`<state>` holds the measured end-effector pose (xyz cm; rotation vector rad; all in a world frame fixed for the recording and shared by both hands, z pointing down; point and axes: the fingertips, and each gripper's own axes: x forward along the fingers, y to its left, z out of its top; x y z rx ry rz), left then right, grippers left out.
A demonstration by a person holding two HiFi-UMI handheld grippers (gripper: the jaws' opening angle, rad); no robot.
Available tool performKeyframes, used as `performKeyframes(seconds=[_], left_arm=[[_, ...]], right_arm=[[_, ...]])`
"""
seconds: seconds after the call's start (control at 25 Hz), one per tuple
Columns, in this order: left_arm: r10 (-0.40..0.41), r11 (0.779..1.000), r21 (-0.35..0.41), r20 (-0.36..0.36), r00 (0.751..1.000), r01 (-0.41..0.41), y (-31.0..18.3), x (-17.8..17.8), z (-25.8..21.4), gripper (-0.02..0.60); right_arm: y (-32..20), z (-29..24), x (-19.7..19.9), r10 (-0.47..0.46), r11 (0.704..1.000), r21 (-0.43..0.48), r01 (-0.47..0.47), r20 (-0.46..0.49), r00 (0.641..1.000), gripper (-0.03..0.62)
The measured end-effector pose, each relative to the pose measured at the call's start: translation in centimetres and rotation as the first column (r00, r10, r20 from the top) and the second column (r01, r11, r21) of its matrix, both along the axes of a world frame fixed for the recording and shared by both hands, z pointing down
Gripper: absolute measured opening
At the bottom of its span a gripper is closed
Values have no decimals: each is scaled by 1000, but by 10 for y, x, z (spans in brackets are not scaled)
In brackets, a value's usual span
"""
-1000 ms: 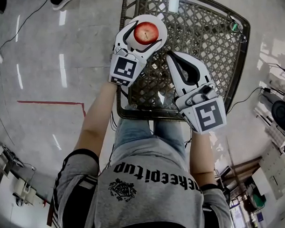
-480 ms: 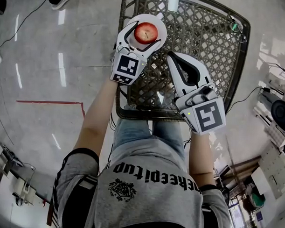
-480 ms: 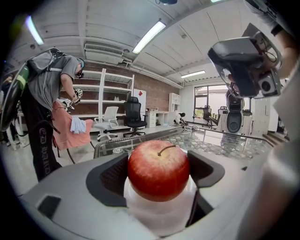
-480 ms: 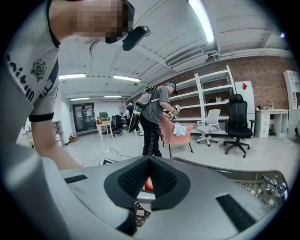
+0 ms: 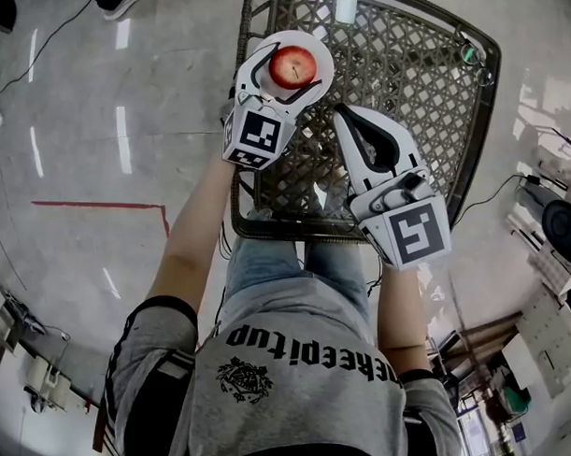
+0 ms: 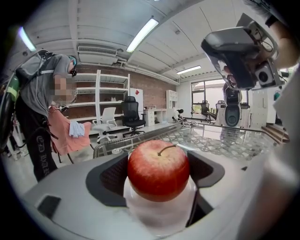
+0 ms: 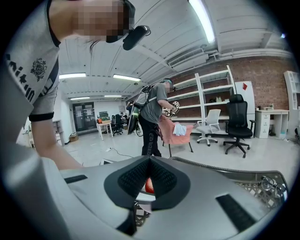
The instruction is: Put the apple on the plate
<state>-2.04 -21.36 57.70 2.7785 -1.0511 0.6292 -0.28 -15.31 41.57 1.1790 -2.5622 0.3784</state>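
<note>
A red apple [image 5: 293, 66] rests on a small white plate [image 5: 318, 48] at the near left corner of the lattice table [image 5: 412, 77]. My left gripper [image 5: 297, 53] reaches over the plate with its jaws round the apple. In the left gripper view the black pads [image 6: 108, 177] touch both sides of the apple [image 6: 158, 169], which sits on the white plate [image 6: 159, 214]. My right gripper [image 5: 350, 122] hovers over the table to the right, shut and holding nothing. Its pads [image 7: 161, 180] meet, and a sliver of the apple [image 7: 148, 185] shows behind them.
The table is dark woven wicker under a glass top, with a white cylinder [image 5: 347, 5] at its far edge and a small green item [image 5: 470, 53] at the far right corner. Grey floor lies left. A person [image 7: 152, 119] stands by chairs and shelves.
The left gripper's marker cube has swung slightly right and forward while the apple stayed in place on the plate. The right gripper has barely moved.
</note>
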Motion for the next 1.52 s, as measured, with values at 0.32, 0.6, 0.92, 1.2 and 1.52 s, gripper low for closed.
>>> performKeyframes(seconds=[0.32, 0.6, 0.92, 1.2, 1.52], left_arm=[[1, 1000, -9, -4, 1000, -1, 0, 1, 0, 434], [-9, 1000, -7, -35, 999, 9, -4, -6, -10, 448], [-18, 1000, -23, -144, 989, 14, 5, -14, -41, 448], [-45, 997, 51, -182, 982, 55, 22, -25, -91, 155], [-118, 990, 47, -221, 968, 132, 49, -21, -147, 25]], right_arm=[[6, 7, 2, -26, 999, -31, 25, -32, 999, -2], [4, 3, 3, -26, 1000, -18, 26, -23, 999, -2], [9, -2, 1, -55, 998, -20, 55, -34, 998, -2], [11, -23, -9, -79, 996, 41, 78, 8, 997, -2], [28, -49, -7, -135, 987, 88, 131, 39, 990, -2]])
